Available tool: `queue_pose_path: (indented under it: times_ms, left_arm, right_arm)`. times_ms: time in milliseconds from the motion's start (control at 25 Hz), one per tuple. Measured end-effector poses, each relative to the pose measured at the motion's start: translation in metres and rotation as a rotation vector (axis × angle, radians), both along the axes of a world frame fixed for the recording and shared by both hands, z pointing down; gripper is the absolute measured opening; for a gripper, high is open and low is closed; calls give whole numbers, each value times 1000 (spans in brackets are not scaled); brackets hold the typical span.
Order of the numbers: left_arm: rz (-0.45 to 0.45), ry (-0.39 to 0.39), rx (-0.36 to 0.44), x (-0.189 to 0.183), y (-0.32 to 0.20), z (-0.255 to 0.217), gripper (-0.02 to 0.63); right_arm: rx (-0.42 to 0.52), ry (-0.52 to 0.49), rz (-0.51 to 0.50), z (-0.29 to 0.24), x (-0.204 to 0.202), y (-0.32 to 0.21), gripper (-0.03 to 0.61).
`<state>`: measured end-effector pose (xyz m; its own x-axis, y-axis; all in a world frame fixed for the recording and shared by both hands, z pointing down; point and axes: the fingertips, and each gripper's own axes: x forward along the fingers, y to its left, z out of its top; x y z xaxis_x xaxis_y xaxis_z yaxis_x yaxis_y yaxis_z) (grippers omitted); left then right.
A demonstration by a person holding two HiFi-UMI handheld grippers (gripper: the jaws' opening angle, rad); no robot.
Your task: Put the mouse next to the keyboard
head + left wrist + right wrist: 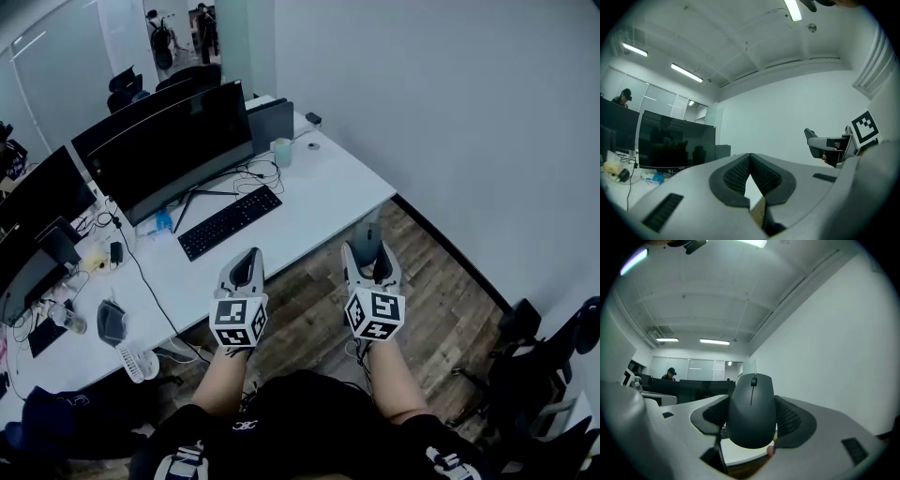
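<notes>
1. The pick-up looks done. The right tool (371,253) pinches the mouse (751,411) by its sides, with the wheel end pointing away from the person.
2. The mouse is held in the air over the wooden floor (450,309), well apart from the worktop (328,187).
3. The left tool (750,164) has its pads pressed together at the tips with nothing between them. It hovers near the right one.
4. The keyboard (230,221) lies on the worktop in front of the monitor (169,150), with bare surface beside it.
5. By my reading, what is left is to carry the mouse to the worktop, set it just beside the keyboard and let go.
</notes>
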<state>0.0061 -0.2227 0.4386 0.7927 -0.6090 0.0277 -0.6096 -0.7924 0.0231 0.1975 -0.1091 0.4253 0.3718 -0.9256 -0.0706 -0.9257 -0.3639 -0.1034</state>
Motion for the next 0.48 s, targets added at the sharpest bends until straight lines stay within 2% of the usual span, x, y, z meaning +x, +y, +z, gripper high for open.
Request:
queue_pose_path:
  times_ms: [480]
  left_arm:
    - [-77, -31, -27, 8, -79, 18, 12]
  right_arm:
    - [-19, -32, -73, 17, 20, -99, 311]
